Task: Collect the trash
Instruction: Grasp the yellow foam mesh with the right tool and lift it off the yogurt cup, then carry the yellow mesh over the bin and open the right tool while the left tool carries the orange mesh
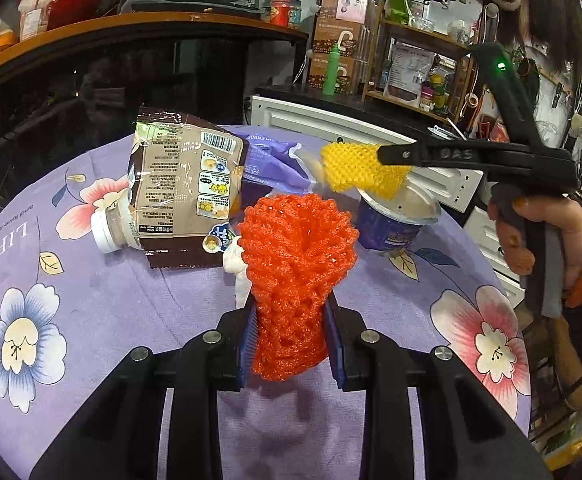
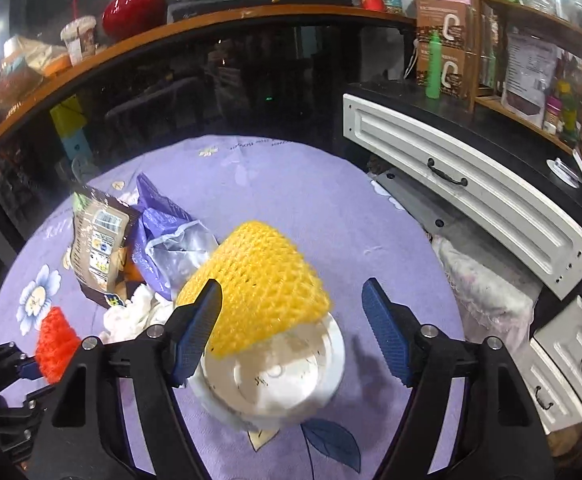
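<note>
Looking along the left gripper, an orange net is seen clamped between its 2 blue pads above a purple flowered cloth. Behind it lie a brown wrapper, a purple bag and a cup.

Right wrist view: the right gripper is held with jaws apart. A yellow net rests against the left pad only, over the white cup; whether it is gripped cannot be told.

Looks like I'm in a small shop: glass display counter upper left, stocked shelves upper right.
</note>
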Motion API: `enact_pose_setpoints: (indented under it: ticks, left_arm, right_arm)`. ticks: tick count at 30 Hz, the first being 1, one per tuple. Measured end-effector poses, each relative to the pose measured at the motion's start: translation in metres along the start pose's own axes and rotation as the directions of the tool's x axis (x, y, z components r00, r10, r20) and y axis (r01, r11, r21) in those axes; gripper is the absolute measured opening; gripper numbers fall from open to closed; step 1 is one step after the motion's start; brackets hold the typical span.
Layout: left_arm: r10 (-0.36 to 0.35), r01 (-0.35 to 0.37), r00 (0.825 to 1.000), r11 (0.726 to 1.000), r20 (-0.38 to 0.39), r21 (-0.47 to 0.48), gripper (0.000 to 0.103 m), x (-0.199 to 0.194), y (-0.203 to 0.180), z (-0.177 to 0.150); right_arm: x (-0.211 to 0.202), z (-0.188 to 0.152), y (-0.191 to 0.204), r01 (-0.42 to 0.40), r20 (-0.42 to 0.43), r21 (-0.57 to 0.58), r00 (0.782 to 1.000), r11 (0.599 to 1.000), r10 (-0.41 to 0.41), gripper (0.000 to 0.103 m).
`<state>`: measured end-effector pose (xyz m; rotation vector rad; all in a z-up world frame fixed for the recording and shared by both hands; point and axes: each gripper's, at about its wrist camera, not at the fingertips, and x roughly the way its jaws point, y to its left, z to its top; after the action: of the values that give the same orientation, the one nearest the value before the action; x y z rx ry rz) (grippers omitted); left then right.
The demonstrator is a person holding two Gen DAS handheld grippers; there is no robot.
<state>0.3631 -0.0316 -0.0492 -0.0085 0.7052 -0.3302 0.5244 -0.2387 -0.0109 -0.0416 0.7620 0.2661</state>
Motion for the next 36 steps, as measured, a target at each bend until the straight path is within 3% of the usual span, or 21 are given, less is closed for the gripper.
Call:
enact_pose_setpoints:
  ticks: [1,3,4,5,6,13,22,29,36]
  left_arm:
    - [-0.001,0.001,1.000,1.000,0.001,-0.002,0.029,0.000,0.000,0.000]
    - [-0.003,0.003,1.000,1.000,-0.003,-0.008,0.029,0.001,0.002,0.000]
    - [-0.005,0.005,1.000,1.000,-0.004,-0.009,0.029,0.001,0.003,0.000]
    - [-0.008,0.008,1.000,1.000,-0.005,-0.011,0.029,0.002,0.003,0.000]
    - [-0.010,0.010,1.000,1.000,-0.006,-0.011,0.029,0.002,0.003,0.000]
    - [-0.016,0.016,1.000,1.000,-0.006,-0.005,0.029,0.003,0.002,-0.001]
    - [-0.021,0.021,1.000,1.000,-0.001,0.008,0.029,0.005,-0.002,-0.001]
    - [-0.031,0.031,1.000,0.997,-0.007,0.066,0.029,0.009,-0.016,-0.006]
    - [-0.017,0.015,1.000,0.992,0.015,0.123,0.029,0.008,-0.033,-0.009]
  right_arm:
    - [0.004,0.000,0.001,0.007,-0.008,-0.008,1.000,1.000,-0.007,0.058]
    - [0.008,-0.002,0.003,0.013,-0.015,-0.019,1.000,1.000,-0.013,0.037]
    - [0.008,-0.002,0.004,0.019,-0.012,-0.026,1.000,0.999,-0.019,0.031]
    - [0.007,-0.003,0.005,0.023,-0.002,-0.034,1.000,0.999,-0.023,0.017]
    - [0.005,-0.004,0.005,0.024,0.004,-0.039,1.000,0.999,-0.024,0.014]
    - [-0.023,-0.011,0.016,-0.013,0.090,-0.064,0.996,0.998,0.018,0.012]
    - [-0.093,-0.035,0.028,-0.053,0.173,-0.061,0.983,0.997,0.063,0.012]
    - [-0.151,-0.083,0.012,-0.043,0.192,-0.021,0.980,0.999,0.047,0.012]
    - [-0.200,-0.152,-0.025,0.007,0.175,0.066,0.984,0.998,-0.019,0.012]
